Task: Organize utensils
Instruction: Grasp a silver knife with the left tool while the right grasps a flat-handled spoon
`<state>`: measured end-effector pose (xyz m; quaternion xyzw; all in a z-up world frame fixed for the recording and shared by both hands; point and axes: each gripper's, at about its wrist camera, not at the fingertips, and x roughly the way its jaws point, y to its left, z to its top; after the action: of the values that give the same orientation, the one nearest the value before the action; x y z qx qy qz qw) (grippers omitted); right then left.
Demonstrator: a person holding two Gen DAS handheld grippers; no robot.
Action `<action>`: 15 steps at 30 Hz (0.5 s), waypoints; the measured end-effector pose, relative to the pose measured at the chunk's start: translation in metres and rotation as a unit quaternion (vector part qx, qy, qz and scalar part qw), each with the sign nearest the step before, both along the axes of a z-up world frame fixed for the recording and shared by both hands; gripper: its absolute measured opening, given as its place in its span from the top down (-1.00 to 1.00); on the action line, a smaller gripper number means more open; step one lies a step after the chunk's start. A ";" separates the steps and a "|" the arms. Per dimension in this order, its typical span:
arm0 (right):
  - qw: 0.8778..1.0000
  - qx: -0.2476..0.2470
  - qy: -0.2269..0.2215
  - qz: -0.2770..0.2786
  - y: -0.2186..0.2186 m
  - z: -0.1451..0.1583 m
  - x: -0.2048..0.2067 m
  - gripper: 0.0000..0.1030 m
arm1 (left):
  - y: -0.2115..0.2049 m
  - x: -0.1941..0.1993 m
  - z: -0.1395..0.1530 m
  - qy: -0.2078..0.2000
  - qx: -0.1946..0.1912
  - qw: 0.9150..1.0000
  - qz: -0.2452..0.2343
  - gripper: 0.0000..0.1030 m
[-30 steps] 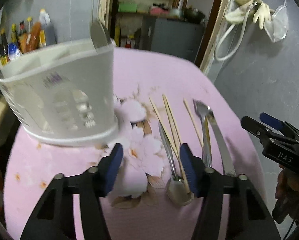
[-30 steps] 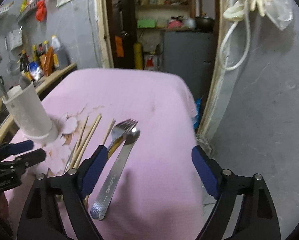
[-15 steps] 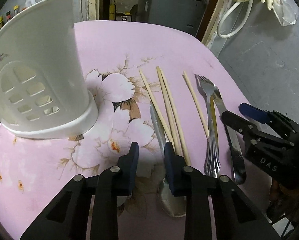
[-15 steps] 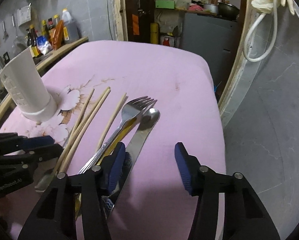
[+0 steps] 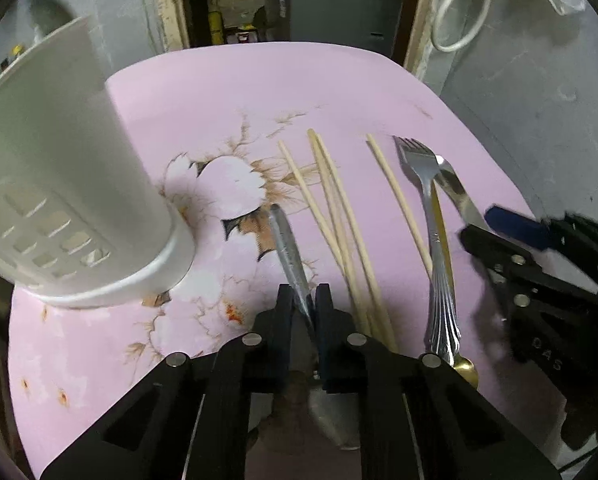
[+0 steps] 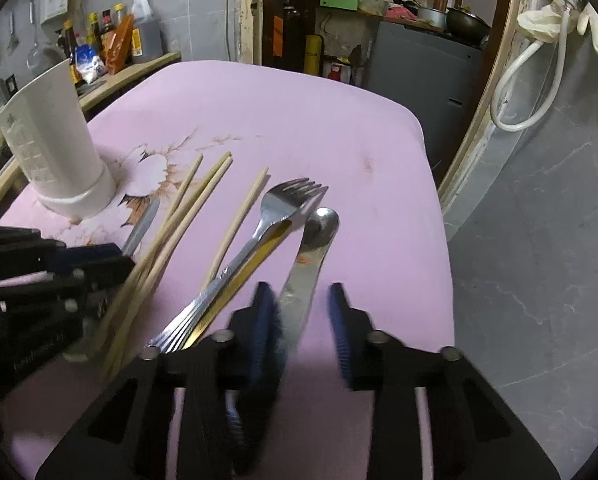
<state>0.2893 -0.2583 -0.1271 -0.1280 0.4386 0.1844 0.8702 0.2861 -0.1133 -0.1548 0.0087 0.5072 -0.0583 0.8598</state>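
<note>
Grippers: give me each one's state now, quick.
Left gripper: closing, pads already pinching the spoon handle.
Right gripper: closing around the steel spoon, not yet clamped.

A home kitchen: sauce bottles (image 6: 111, 40) on a ledge at ten o'clock, pans (image 6: 465, 20) on shelves, cutlery on a flowered table (image 6: 299, 120).

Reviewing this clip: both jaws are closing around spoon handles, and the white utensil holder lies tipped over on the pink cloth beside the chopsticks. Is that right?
Not quite. The white utensil holder stands upright on the pink cloth, not tipped over; the right wrist view shows it clearly. The rest holds: the left gripper and right gripper close around spoon handles, with the chopsticks nearby.
</note>
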 end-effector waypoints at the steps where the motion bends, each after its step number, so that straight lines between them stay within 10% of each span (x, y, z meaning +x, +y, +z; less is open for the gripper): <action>1: 1.000 0.002 0.002 -0.001 -0.002 0.000 -0.001 0.67 | 0.002 -0.001 -0.001 0.000 0.000 1.000 0.003 0.86; 15: 1.000 0.018 0.021 -0.015 -0.032 0.004 -0.019 0.69 | 0.032 -0.042 0.008 0.014 -0.036 0.999 0.017 0.86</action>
<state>0.2700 -0.2902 -0.1227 -0.1021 0.4552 0.1818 0.8656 0.2442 -0.0813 -0.1470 -0.0313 0.5167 -0.0620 0.8534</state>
